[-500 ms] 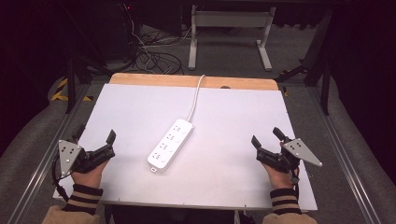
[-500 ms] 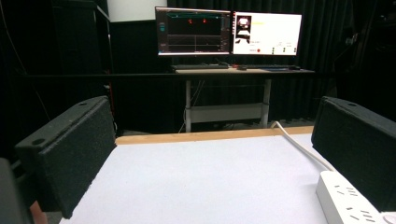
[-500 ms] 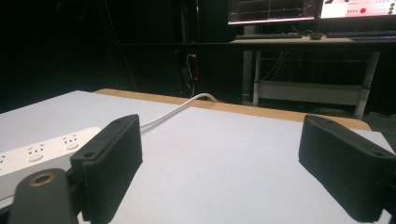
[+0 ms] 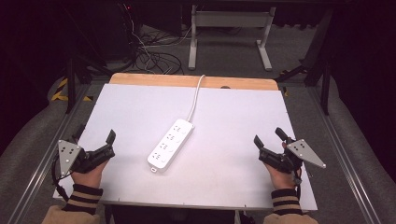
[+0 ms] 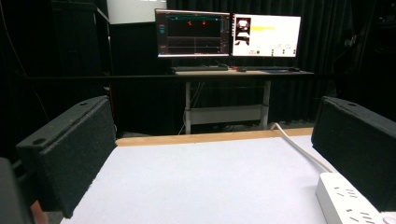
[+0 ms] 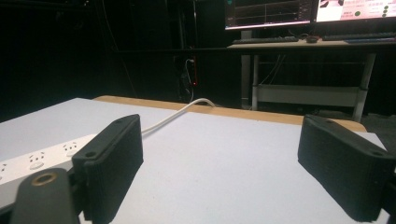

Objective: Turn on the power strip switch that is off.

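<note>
The power strip (image 4: pixel 170 145) looks like smooth glossy white plastic; the table (image 4: pixel 233 116) has a matt white top (bare wood along its far edge).

The power strip (image 5: pixel 348 203) is cut off by the left gripper view's bottom edge

White power strip (image 4: pixel 171 144), black tools.
</note>
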